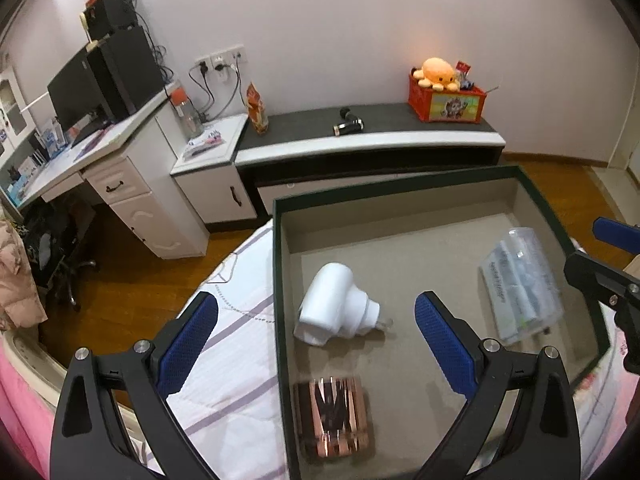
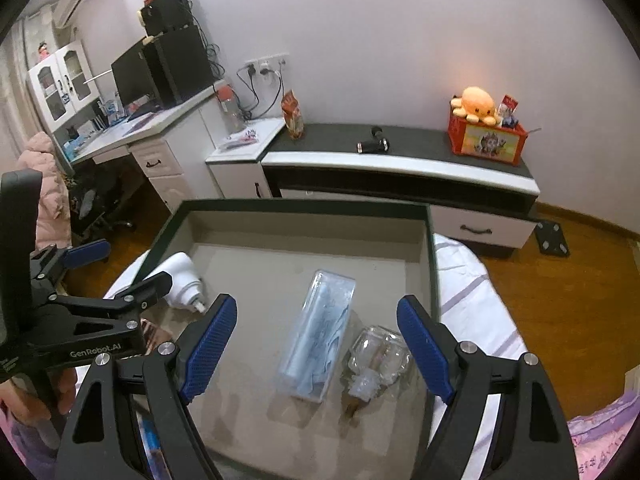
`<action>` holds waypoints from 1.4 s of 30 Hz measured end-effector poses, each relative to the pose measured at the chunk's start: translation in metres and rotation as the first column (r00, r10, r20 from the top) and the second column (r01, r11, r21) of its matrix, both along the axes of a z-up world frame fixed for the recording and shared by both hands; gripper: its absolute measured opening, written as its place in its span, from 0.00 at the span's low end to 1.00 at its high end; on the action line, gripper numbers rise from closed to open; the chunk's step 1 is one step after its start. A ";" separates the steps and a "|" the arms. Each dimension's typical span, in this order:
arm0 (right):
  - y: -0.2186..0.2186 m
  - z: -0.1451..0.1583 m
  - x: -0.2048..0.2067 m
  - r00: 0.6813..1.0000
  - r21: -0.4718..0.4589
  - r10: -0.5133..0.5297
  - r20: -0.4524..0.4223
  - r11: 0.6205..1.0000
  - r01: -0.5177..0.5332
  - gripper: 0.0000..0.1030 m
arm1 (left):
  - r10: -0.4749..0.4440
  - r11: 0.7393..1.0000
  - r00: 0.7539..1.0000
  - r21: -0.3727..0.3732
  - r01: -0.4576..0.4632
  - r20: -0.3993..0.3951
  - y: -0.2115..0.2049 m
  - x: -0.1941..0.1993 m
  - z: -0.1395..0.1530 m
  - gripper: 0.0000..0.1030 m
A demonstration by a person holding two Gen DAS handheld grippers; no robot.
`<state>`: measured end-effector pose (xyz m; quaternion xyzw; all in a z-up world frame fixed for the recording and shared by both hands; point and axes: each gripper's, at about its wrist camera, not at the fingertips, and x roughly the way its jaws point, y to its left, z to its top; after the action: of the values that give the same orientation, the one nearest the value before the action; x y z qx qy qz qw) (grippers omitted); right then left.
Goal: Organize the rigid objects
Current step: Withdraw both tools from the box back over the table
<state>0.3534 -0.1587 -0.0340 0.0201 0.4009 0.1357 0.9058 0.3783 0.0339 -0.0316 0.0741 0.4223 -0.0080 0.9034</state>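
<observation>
On the bed, a shallow box (image 1: 280,264) with a dark green rim and grey lining holds the things being sorted. Both grippers hang above it with fingers spread wide, gripping nothing: the left gripper (image 1: 316,344) over the box's left half, the right gripper (image 2: 316,348) over its right half.

Only the left view shows the copper case (image 1: 334,420), lying near the front of the box, with the white device (image 1: 336,306) just behind it. Only the right view shows the glass bottle (image 2: 376,360), on its side just beside the clear pack (image 2: 318,332); the left view catches that pack (image 1: 522,284) by the right wall, but not the bottle.

A striped white sheet (image 1: 236,344) covers the bed under the box. Beyond lie a wood floor (image 2: 560,292), a low cabinet (image 2: 400,164) carrying a red toy box (image 2: 486,140) topped by an orange plush (image 2: 476,104), and a white desk (image 1: 120,160) with a monitor (image 1: 72,92).
</observation>
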 end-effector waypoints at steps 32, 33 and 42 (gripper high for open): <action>-0.005 0.062 -0.313 0.931 -0.070 -0.010 0.364 0.997 0.038 0.91 | 0.082 0.996 0.916 -0.058 -0.065 0.392 0.019 -0.316 0.053 1.00; -0.005 0.059 -0.318 0.931 -0.068 -0.015 0.365 0.997 0.043 0.98 | 0.082 0.996 0.920 -0.063 -0.063 0.384 0.018 -0.318 0.050 1.00; -0.010 0.058 -0.330 0.929 -0.054 -0.025 0.370 0.997 0.048 1.00 | 0.058 0.998 0.914 -0.052 -0.040 0.401 0.013 -0.333 0.053 1.00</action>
<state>0.0235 -0.1685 0.0236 -0.0264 0.2269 0.1077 0.9676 0.0453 0.0466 0.0213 0.0441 0.2289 0.0211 0.9722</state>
